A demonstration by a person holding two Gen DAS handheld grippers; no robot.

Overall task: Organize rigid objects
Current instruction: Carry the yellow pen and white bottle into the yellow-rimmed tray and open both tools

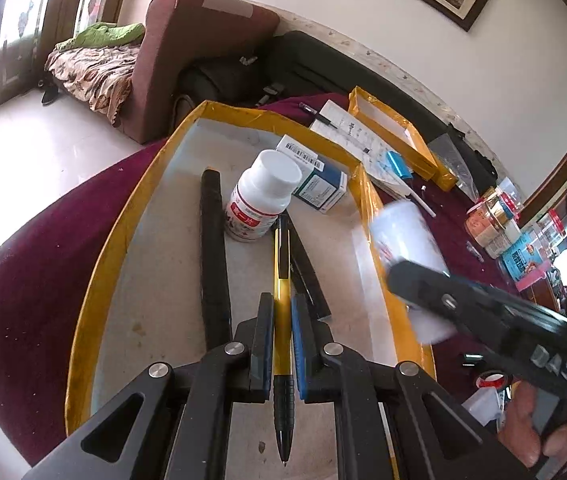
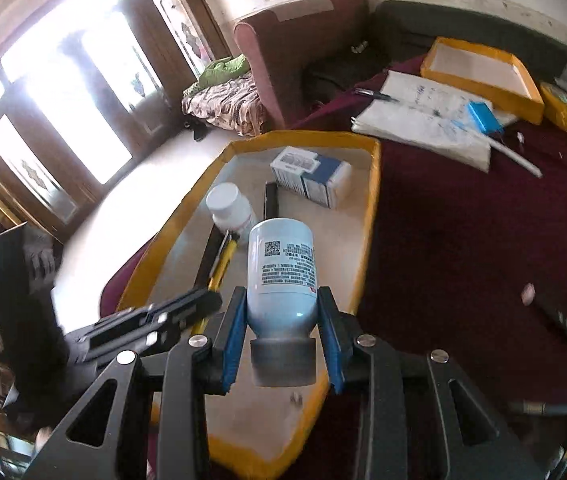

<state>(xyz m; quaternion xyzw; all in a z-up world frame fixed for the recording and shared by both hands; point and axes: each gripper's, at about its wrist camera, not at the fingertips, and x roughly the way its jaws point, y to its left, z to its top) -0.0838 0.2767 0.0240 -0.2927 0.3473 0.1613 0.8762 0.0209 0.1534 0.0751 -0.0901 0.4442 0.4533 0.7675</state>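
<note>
Yellow-rimmed tray (image 1: 95, 264) on the maroon-covered counter (image 1: 23, 280), holding a white-capped pill bottle (image 1: 261, 196) lying tilted, a blue-and-white carton (image 1: 315, 184) at the far corner, a long black bar (image 1: 213, 252); second yellow tray (image 2: 483, 80) farther back, beside an open notebook (image 2: 423, 120). Left hand-held gripper (image 1: 282, 344) clamped narrow on a yellow pen (image 1: 282, 280), black tip toward the camera, above the tray floor. Right hand-held gripper (image 2: 281, 336) gripping a white labelled bottle (image 2: 281, 272), grey cap toward the camera, over the tray's near rim.
</note>
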